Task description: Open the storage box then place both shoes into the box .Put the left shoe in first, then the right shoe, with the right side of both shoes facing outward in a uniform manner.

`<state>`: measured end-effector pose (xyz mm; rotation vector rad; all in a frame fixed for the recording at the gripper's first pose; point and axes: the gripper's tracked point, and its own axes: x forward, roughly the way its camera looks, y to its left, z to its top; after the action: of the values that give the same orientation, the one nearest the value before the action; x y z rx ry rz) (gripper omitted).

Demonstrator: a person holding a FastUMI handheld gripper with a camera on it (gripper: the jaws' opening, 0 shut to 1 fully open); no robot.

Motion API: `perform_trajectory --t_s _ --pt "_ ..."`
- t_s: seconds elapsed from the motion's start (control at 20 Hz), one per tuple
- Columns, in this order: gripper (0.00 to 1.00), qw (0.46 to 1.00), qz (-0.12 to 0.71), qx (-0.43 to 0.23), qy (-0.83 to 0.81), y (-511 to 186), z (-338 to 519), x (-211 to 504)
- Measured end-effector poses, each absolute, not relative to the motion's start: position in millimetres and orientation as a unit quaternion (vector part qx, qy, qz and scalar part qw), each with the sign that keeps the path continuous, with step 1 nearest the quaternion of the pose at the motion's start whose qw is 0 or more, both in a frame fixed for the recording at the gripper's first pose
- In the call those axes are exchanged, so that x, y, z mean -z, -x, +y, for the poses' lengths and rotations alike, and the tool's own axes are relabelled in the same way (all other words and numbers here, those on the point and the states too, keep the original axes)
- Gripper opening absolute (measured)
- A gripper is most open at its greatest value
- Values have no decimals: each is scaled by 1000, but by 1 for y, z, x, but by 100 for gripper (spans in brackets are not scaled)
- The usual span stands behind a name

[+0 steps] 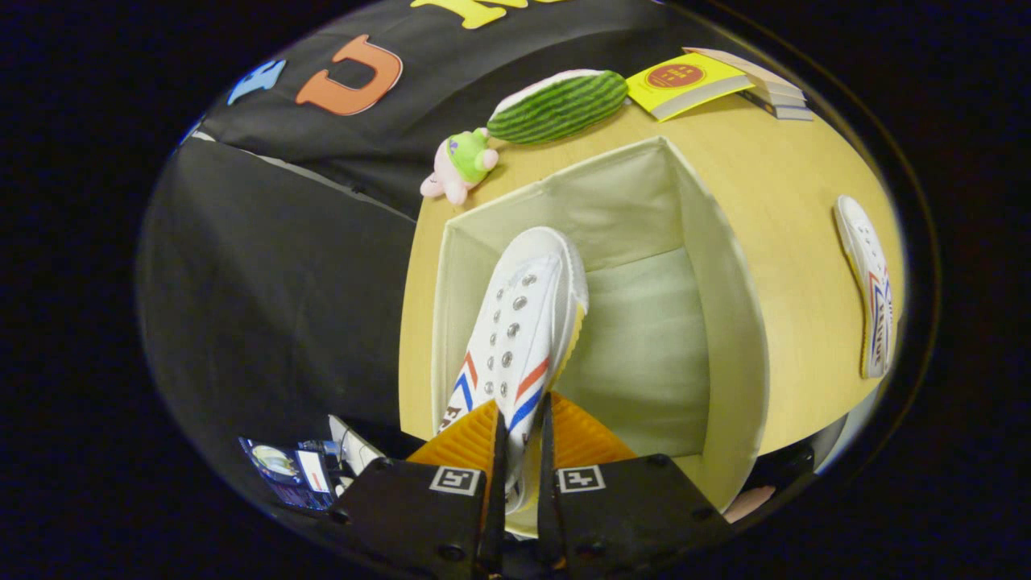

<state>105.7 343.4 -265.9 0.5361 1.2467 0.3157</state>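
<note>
Booth with black cloth walls; a light wooden desk (773, 201) carries everything. Nearest, the gripper (522, 439) is clamped on the heel end of a white shoe (523, 322), both fingers pressing its sides, and the shoe hangs toe-down inside the open storage box (725, 322). It is gripped at the heel so the toe can lead into the box, probably. The shoe sits toward the box's left wall, lace eyelets and red-blue stripes facing up at the camera; can't tell yet if it touches the box floor. The box has pale fabric walls, has its lid off or folded away, and sits at the desk's near-left edge. The rest of the box floor is bare, leaving room for the second shoe.

Second white shoe (870, 290) lies on its side out near the desk's right edge, well apart from the box, waiting its turn.

Judged step: first shoe going in, release not done.

Beyond the box toward the far edge: small pink and green plush toy (459, 165), watermelon-pattern pillow (560, 105) beside it, then a stack of yellow-covered books (709, 80) at the far corner.
</note>
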Motion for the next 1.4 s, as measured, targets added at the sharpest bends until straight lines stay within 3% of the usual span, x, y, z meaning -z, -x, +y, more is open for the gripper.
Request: perform_trajectory --t_s 0.15,0.35,0.55,0.6,1.05,1.4 --pt "29 759 580 -154 -253 -103 352 270" --pt "49 783 537 -181 -258 -117 357 244" --pt "81 819 495 -208 -203 -111 353 219" --pt "84 837 471 -208 -184 -114 348 213" --pt "90 918 328 -221 -24 -102 287 143" --pt "91 944 287 -152 52 -99 179 120"
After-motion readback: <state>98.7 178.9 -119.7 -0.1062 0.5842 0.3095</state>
